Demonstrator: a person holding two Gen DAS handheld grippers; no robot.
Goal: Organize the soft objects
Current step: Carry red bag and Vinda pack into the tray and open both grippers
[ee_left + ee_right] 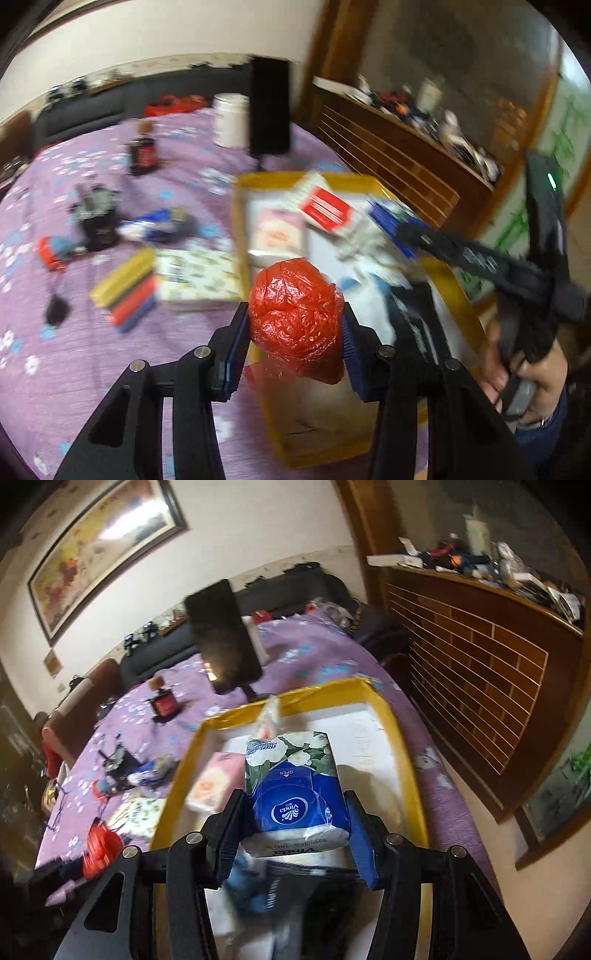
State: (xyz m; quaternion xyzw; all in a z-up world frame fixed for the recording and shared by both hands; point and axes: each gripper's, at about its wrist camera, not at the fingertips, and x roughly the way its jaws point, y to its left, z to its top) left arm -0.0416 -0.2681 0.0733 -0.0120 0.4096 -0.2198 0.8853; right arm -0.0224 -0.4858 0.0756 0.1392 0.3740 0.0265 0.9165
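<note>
- Your left gripper [295, 328], lower centre of the left wrist view, is clamped on a crumpled red plastic bag [295, 314]; both blue pads press into its sides.
- Your right gripper [293, 830], lower centre of the right wrist view, pinches a blue Vinda tissue pack [295, 790] across its near end, pads on both flanks.
- Both loads hang over the yellow-rimmed box [402, 731] that fills mid-frame. A pink tissue pack [210, 782] already lies inside it at left.
- The tissue pack's long axis runs from the jaws up-frame, floral end toward the box's far wall, its printed face up and legible. It looks roughly level, but blur limits certainty.
- The red bag is a rough ball with no clear long axis. A loose tail droops below the jaws toward lower right.
- In the left view the right gripper, with its pack, crosses the right side of the frame, near the left load.
- Risk: the two tools are converging over one box, so a clash could knock either load loose.
- Risk: the bag is slick film held only by squeeze, so it may spring out or catch the rim when you let go.
- Risk: the pack is gripped at one end only, so its free end may sag and land on the pink pack or the wall.
- Outward: the purple floral cloth [74, 369] carries a green-patterned tissue pack [199, 275] and small clutter to the left.
</note>
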